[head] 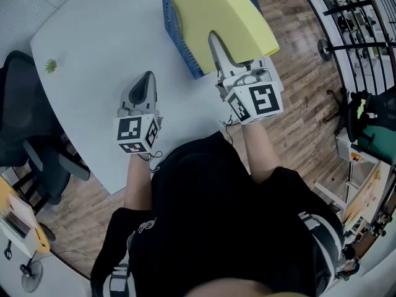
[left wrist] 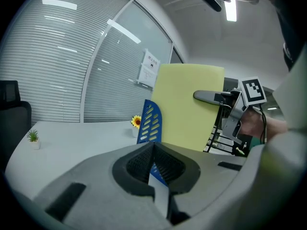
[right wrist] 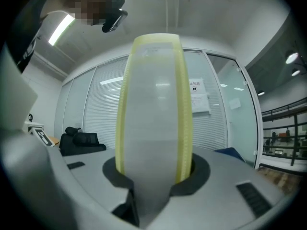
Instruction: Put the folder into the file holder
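The right gripper is clamped on the yellow folder, which stands up from its jaws; the blue file holder waits just beside on the desk; insertion seems still left; the left gripper is closed, empty.

The folder in the right gripper looks like smooth, matt yellow plastic, the file holder just beyond it slotted blue plastic, the table under the left gripper smooth and matt, the floor wood-planked.
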{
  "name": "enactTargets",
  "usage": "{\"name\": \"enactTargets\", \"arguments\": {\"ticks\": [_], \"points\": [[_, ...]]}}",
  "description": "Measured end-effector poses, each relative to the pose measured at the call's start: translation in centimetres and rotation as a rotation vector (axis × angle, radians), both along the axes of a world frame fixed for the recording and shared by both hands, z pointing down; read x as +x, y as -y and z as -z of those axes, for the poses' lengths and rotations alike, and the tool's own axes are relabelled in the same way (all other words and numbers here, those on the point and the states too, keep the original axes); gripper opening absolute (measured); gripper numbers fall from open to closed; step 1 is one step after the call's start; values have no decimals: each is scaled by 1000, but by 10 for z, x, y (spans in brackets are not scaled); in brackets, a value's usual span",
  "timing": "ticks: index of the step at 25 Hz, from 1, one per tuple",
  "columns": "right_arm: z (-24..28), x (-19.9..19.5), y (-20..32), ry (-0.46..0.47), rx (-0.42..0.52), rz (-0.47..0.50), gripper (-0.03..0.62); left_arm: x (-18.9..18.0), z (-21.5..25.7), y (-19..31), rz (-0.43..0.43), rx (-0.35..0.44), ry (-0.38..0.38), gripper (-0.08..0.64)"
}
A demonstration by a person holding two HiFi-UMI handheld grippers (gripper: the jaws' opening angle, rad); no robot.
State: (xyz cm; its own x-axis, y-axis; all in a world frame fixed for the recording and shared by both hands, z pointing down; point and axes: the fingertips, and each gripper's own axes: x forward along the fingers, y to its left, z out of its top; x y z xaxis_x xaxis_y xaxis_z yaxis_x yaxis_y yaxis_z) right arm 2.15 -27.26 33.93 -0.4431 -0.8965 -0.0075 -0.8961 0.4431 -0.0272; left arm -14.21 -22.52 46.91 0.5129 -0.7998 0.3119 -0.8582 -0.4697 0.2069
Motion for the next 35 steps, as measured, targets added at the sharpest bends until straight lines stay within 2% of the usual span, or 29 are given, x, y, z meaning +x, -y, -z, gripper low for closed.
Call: {"name": "enactTargets", "arguments": {"ticks": [10,35], "points": [[-13,-11,6,11,12,2,144,-11,-9,3,4,-11,2,-2],[-41,-3,5,12,-19,-21,146,1,-9,4,9,-22,14,-1]]}}
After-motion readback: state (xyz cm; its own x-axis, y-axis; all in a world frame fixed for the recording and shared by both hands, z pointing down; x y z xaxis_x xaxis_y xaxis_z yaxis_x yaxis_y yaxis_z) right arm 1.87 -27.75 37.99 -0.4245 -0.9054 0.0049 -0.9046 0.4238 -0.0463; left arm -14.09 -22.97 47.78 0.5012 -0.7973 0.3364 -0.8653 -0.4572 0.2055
